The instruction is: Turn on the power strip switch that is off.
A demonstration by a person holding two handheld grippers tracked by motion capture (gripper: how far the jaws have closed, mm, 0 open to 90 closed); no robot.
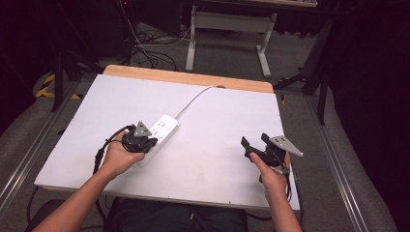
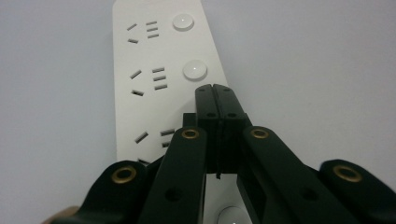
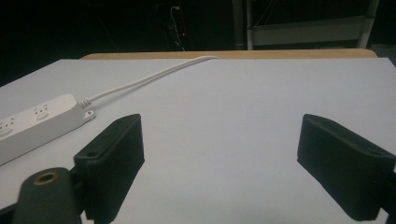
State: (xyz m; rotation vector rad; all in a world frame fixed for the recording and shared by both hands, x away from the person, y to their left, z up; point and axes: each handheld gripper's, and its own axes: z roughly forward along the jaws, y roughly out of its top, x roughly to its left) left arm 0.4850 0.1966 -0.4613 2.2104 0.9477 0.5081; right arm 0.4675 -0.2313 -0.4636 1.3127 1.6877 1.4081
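Your left gripper point(image 2: 215, 91) sits over the power strip point(image 2: 159, 70), jaws pressed together, tips just short of a round button point(image 2: 194, 70). You seem to be lining up a press; next, ease the closed tips forward onto it. Your right gripper point(image 1: 255, 143) hovers well apart, jaws spread. The strip lies left of centre on the table point(image 1: 217, 145), its cord point(image 1: 193, 99) running to the far edge.

My table top point(image 1: 217, 140) looks matt white and smooth, with bare wood along its far edge. The power strip point(image 2: 154, 70) is smooth white plastic, its round buttons faintly glossy. My left gripper point(image 2: 215, 91) shows matt black plastic arms with brass-coloured metal eyelets.
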